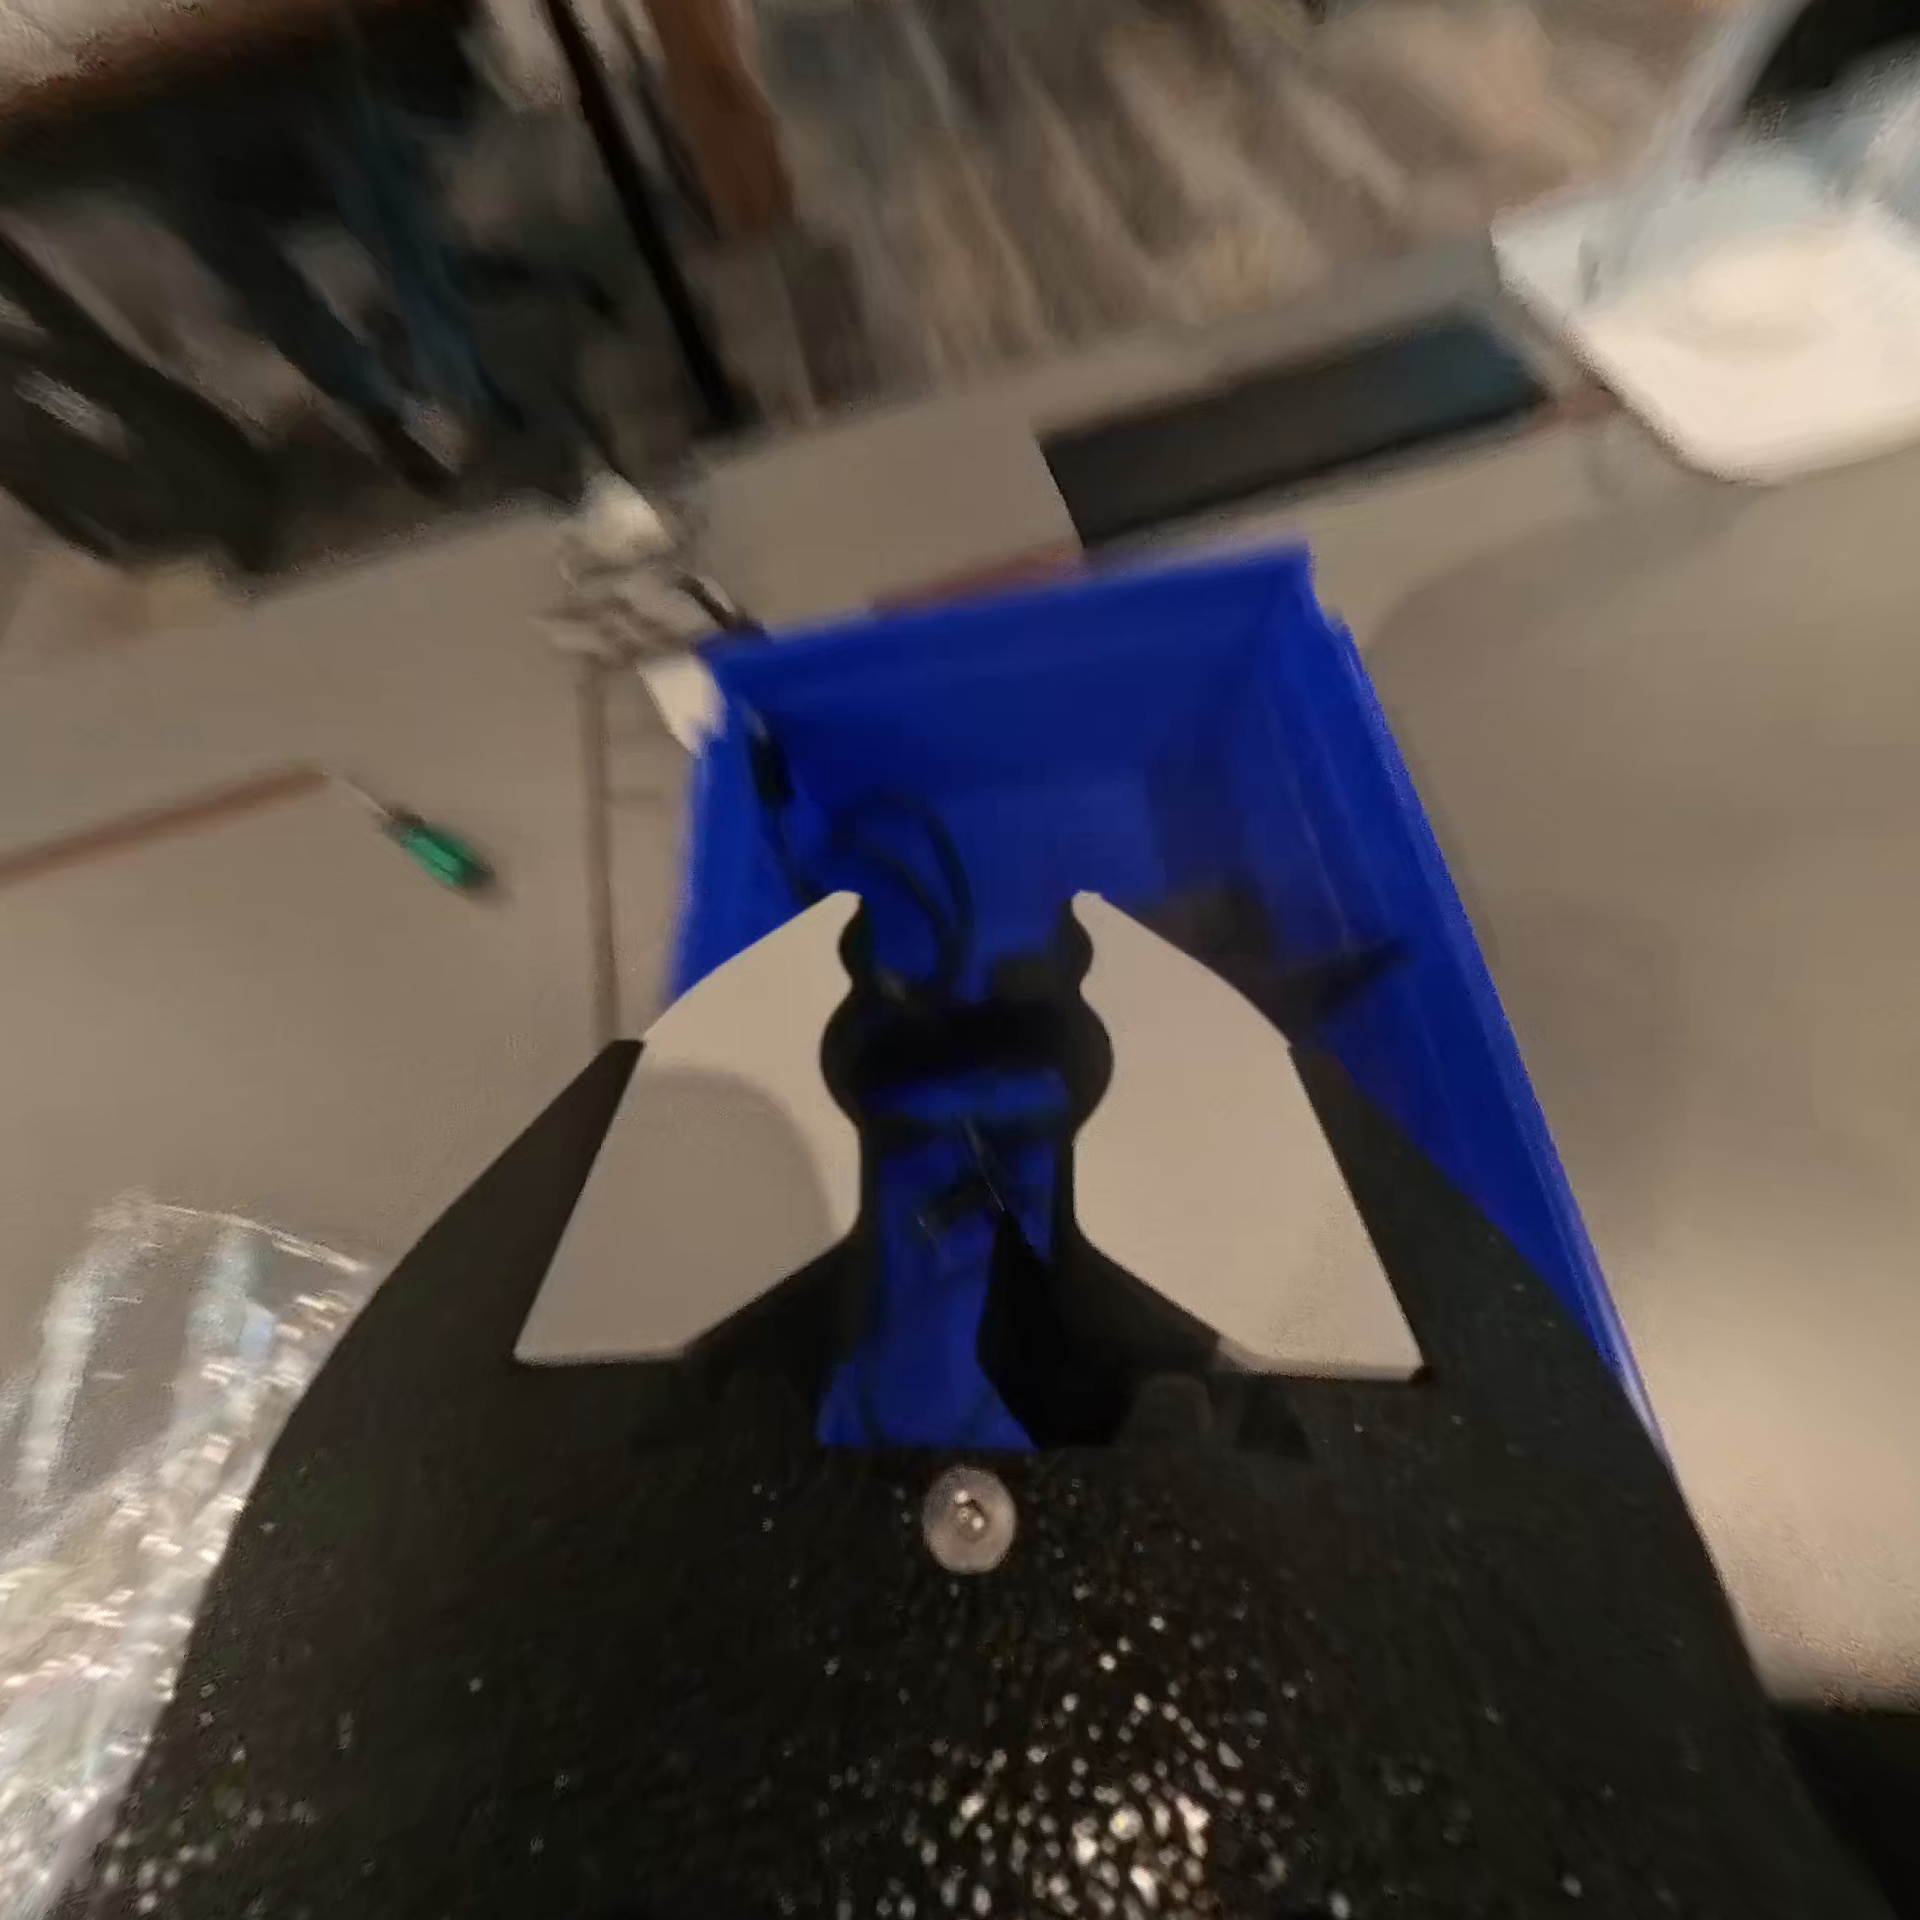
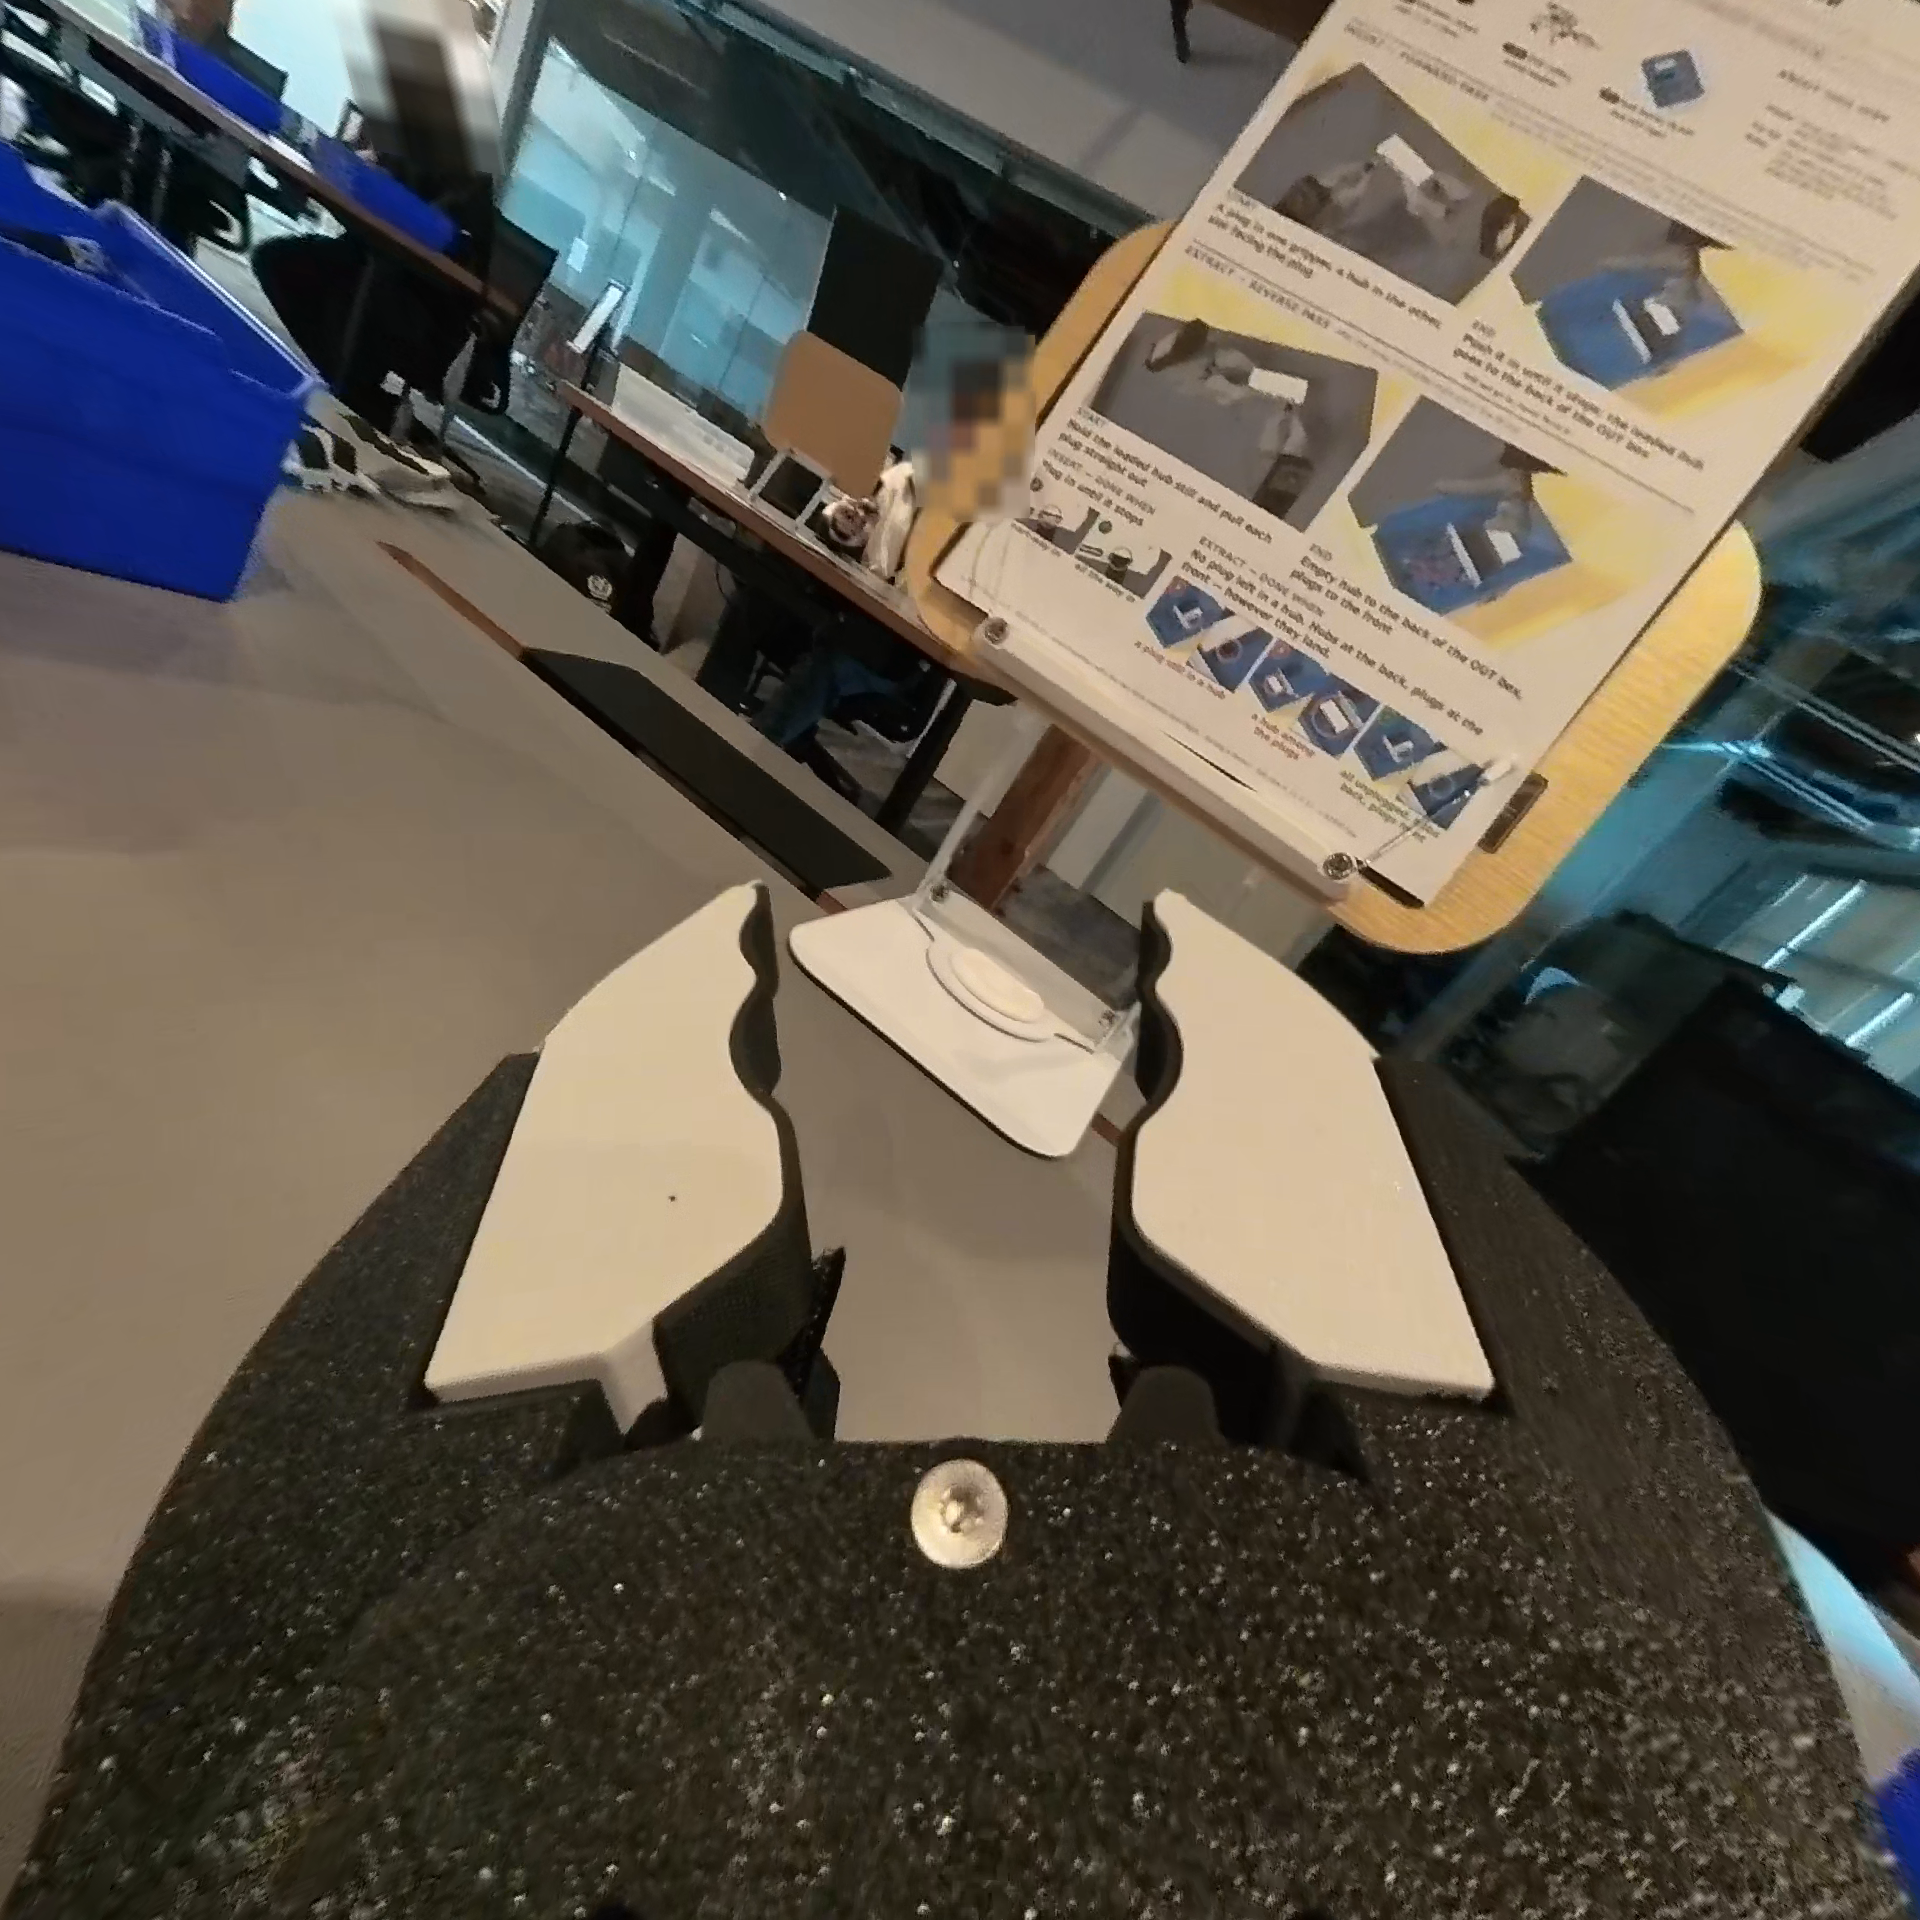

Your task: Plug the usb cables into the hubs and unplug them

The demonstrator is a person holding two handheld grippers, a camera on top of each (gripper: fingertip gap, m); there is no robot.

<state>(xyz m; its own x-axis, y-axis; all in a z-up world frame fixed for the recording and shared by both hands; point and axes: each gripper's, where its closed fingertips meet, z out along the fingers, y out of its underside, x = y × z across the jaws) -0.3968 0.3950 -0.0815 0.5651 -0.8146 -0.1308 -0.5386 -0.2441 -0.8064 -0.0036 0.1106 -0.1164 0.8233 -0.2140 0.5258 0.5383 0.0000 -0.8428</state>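
The left wrist view is motion-blurred. My left gripper (image 1: 966, 904) hangs over an open blue bin (image 1: 1143, 748). Its fingers stand close together, and a black bundle of usb cable (image 1: 956, 1044) spans the gap between the pads. Thin black cable loops (image 1: 935, 862) run from it up to the bin's far left corner. No hub is clearly visible. My right gripper (image 2: 956, 904) is open and empty above the grey table (image 2: 260, 883). It points at the white base of a stand (image 2: 935, 1039).
An instruction sheet (image 2: 1403, 416) stands on the stand at the table's far edge. A black pad (image 2: 707, 758) lies beside it. Stacked blue bins (image 2: 125, 395) are at far left. A green-handled screwdriver (image 1: 442, 852) and a clear plastic bag (image 1: 125, 1403) lie left of the bin.
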